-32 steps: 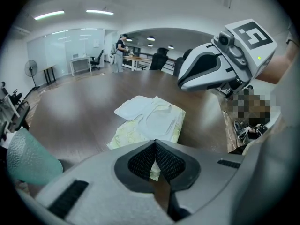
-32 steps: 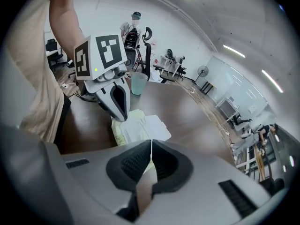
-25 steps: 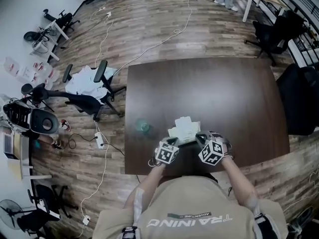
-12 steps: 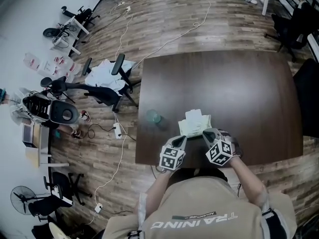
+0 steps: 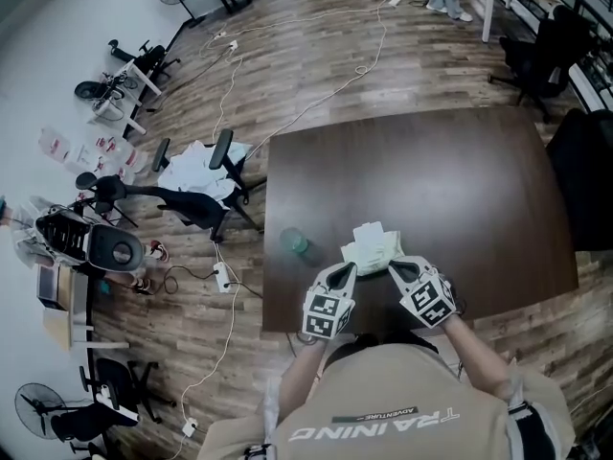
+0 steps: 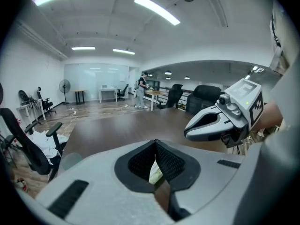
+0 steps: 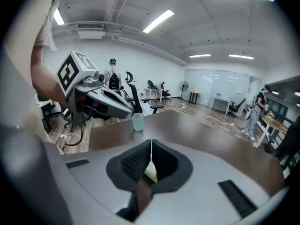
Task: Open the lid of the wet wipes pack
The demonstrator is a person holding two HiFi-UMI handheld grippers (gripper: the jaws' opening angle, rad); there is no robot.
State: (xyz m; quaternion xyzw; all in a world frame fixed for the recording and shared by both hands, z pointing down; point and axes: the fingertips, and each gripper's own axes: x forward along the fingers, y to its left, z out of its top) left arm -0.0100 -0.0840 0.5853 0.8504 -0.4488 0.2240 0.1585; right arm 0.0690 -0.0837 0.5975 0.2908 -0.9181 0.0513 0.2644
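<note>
The wet wipes pack point(image 5: 374, 245) is a pale, crumpled white-green packet near the front edge of the dark brown table point(image 5: 450, 180). My left gripper point(image 5: 345, 271) holds its near left edge and my right gripper point(image 5: 396, 268) its near right edge. In the left gripper view the left gripper point(image 6: 155, 144) is shut, with a pale sliver of the pack point(image 6: 154, 172) pinched between its pads. In the right gripper view the right gripper point(image 7: 151, 142) is shut on a thin pale piece of the pack point(image 7: 150, 172). The lid itself is hidden.
A translucent teal cup point(image 5: 293, 241) stands on the table just left of the pack, also visible as the cup point(image 7: 138, 122). An office chair point(image 5: 196, 195) and cables point(image 5: 220, 276) lie on the wood floor to the left. Black chairs point(image 5: 589, 180) stand at the right.
Both grippers have risen toward the head camera with the pack still pinched between them. The right gripper has rolled a little.
</note>
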